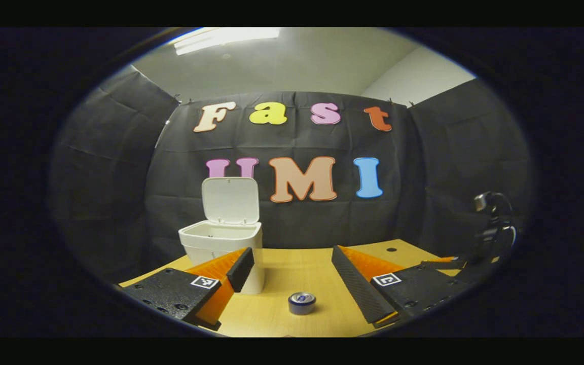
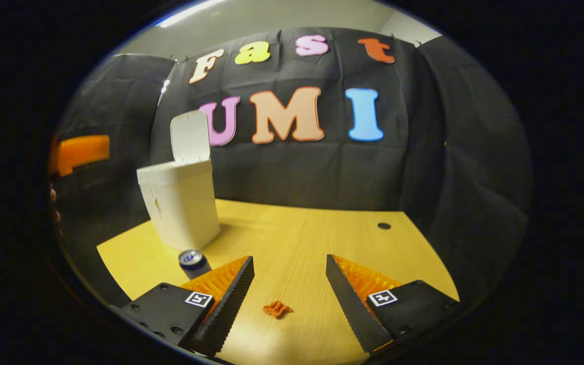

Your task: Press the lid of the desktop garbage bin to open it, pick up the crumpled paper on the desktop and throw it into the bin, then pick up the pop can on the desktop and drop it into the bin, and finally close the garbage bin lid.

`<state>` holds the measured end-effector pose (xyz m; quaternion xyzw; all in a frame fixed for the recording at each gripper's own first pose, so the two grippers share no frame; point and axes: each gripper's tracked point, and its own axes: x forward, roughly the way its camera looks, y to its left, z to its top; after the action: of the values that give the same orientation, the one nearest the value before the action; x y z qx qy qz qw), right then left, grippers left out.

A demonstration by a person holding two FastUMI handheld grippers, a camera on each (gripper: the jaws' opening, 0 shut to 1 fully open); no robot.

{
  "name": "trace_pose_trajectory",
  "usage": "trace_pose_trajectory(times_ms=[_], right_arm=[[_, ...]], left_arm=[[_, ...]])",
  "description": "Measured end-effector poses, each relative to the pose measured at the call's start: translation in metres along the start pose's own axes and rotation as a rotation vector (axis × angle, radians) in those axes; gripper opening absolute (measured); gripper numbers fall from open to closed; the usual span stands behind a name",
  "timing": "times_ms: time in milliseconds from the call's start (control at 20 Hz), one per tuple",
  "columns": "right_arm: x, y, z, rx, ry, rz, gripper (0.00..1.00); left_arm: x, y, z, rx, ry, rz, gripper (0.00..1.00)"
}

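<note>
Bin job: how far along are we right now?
Done: the bin stands with its lid up. In hand: the right gripper hangs open over the crumpled paper, which lies on the desktop. Left: bin the paper, then the pop can, upright ahead of the open left gripper, then shut the lid.

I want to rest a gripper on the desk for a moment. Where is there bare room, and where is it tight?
The wide patch of desk from the bin across to the small round hole lies bare. It is crowded near the bin, where the pop can stands, and around the crumpled paper in front of the right gripper.
</note>
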<state>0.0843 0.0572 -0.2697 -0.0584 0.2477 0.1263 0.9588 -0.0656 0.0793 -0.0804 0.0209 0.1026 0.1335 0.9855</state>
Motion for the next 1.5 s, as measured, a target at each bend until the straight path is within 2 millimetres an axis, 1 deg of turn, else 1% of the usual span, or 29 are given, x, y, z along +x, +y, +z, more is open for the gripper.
trace_pose_trajectory(times_ms=[50,100,150,250,350,400,450,500,550,600,650,700,750,800,850,950,1050,1150,1200,1250,1300,1350,1450,1500], right_arm=[[0.014,0.003,-0.018,-0.01,0.055,0.012,0.96],[0.032,0.004,-0.034,-0.024,0.105,0.018,0.95],[0.046,0.005,-0.052,-0.036,0.157,0.018,0.93],[0.064,0.009,-0.083,-0.048,0.245,0.019,0.86],[0.077,0.017,-0.104,-0.033,0.337,0.048,0.82],[0.082,0.017,-0.109,-0.03,0.349,0.044,0.78],[0.083,0.017,-0.113,-0.04,0.357,0.038,0.72],[0.079,0.021,-0.113,-0.038,0.358,0.048,0.68],[0.079,0.026,-0.113,-0.03,0.361,0.065,0.62],[0.081,0.028,-0.115,-0.031,0.361,0.065,0.54],[0.081,0.029,-0.114,-0.028,0.359,0.074,0.4],[0.08,0.031,-0.114,-0.018,0.365,0.087,0.38],[0.078,0.028,-0.112,-0.019,0.365,0.074,0.31],[0.08,0.026,-0.105,-0.012,0.339,0.068,0.23],[0.077,0.028,-0.103,0.004,0.35,0.075,0.14],[0.073,0.027,-0.082,0.009,0.322,0.058,0.14],[0.067,0.032,-0.046,0.017,0.262,0.057,0.14],[0.06,0.038,0.001,0.007,0.187,0.058,0.14],[0.055,0.046,0.026,0.001,0.146,0.064,0.14],[0.052,0.056,0.051,-0.001,0.106,0.075,0.14],[0.05,0.068,0.081,0.002,0.063,0.091,0.14],[0.049,0.084,0.11,0.002,0.021,0.108,0.14],[0.051,0.116,0.155,-0.025,-0.049,0.145,0.14],[0.053,0.135,0.178,-0.049,-0.084,0.167,0.14]], left_arm=[[-0.005,0.004,0.001,0.014,0.006,0.023,0.99],[-0.011,0.009,-0.002,0.024,0.017,0.045,0.94],[-0.016,0.014,-0.004,0.029,0.024,0.068,0.94],[-0.025,0.023,-0.007,0.041,0.044,0.111,0.94],[-0.031,0.034,-0.01,0.06,0.06,0.15,0.94],[-0.034,0.038,-0.01,0.07,0.065,0.166,0.94],[-0.035,0.041,-0.01,0.075,0.067,0.176,0.94],[-0.035,0.043,-0.011,0.076,0.071,0.182,0.94],[-0.034,0.045,-0.01,0.076,0.072,0.182,0.94],[-0.032,0.045,-0.01,0.074,0.071,0.179,0.94],[-0.03,0.047,-0.01,0.07,0.07,0.176,0.94],[-0.027,0.047,-0.011,0.064,0.069,0.171,0.94],[-0.023,0.048,-0.012,0.057,0.067,0.163,0.94],[-0.019,0.048,-0.014,0.048,0.069,0.151,0.94],[-0.014,0.048,-0.014,0.04,0.069,0.14,0.94],[-0.005,0.05,-0.014,0.028,0.064,0.113,0.94],[0.003,0.054,-0.01,0.024,0.049,0.088,0.94],[0.011,0.06,-0.004,0.02,0.025,0.066,0.94],[0.015,0.063,-0.002,0.017,0.016,0.054,0.94],[0.018,0.067,-0.002,0.01,0.01,0.044,0.94],[0.02,0.072,-0.002,0.001,0.005,0.033,0.94],[0.023,0.077,-0.003,-0.008,0.0,0.027,0.94],[0.029,0.091,-0.006,-0.03,-0.005,0.017,0.94],[0.032,0.098,-0.011,-0.045,0.0,0.013,0.94]])
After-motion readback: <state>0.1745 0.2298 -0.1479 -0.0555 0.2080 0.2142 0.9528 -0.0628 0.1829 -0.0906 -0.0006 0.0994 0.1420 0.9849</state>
